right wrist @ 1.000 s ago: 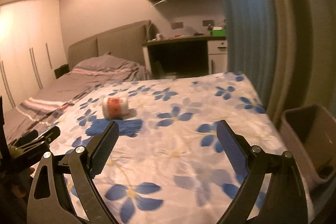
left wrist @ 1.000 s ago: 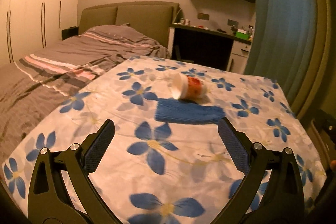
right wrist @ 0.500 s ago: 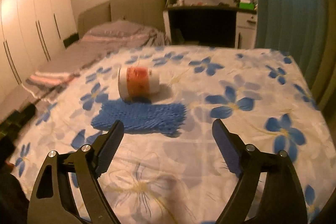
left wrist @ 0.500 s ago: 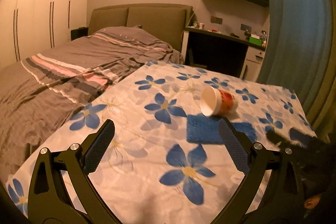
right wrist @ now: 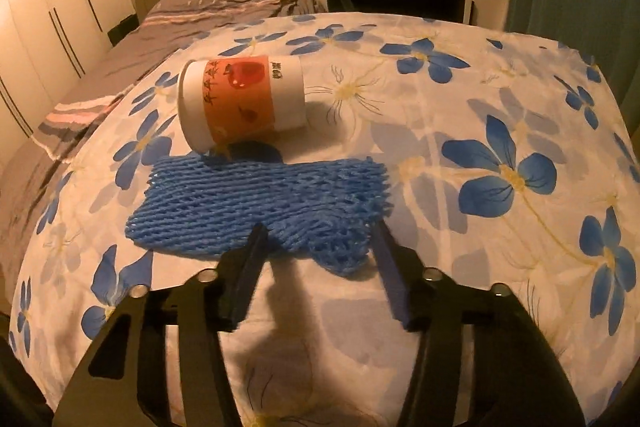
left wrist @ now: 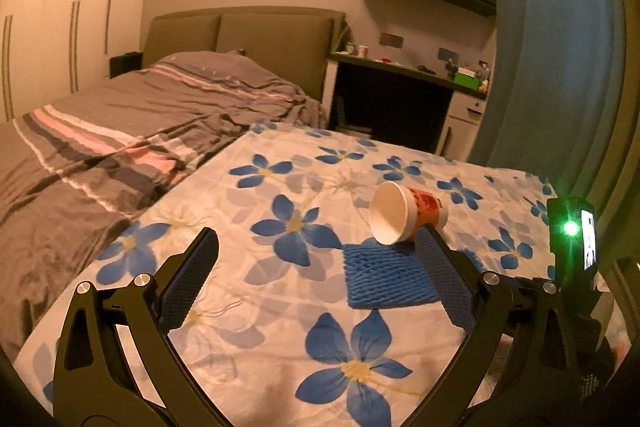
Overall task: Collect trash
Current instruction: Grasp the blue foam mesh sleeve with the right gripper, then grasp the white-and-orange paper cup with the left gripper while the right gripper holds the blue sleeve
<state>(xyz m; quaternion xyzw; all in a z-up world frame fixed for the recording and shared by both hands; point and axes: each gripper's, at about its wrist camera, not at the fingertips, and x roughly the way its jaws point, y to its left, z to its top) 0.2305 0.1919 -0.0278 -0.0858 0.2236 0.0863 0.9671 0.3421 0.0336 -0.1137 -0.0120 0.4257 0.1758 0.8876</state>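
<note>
Right gripper [right wrist: 318,241] closing, unclenched, around blue foam net [right wrist: 260,207]; tipped cup [right wrist: 240,99] behind.

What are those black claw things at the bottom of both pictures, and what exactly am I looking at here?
Each is a two-finger gripper that a person holds, with a wide-angle camera looking along its fingers. One picture comes from the left gripper, the other from the right gripper.

On the flowered bedspread lie a paper cup tipped on its side and a blue foam net, its near corner curled up. Both are trash to collect.

The left gripper is wide open and holds nothing. The right one's jaws have just been closing around the net's near edge; its pads do not yet visibly press on it.
</note>
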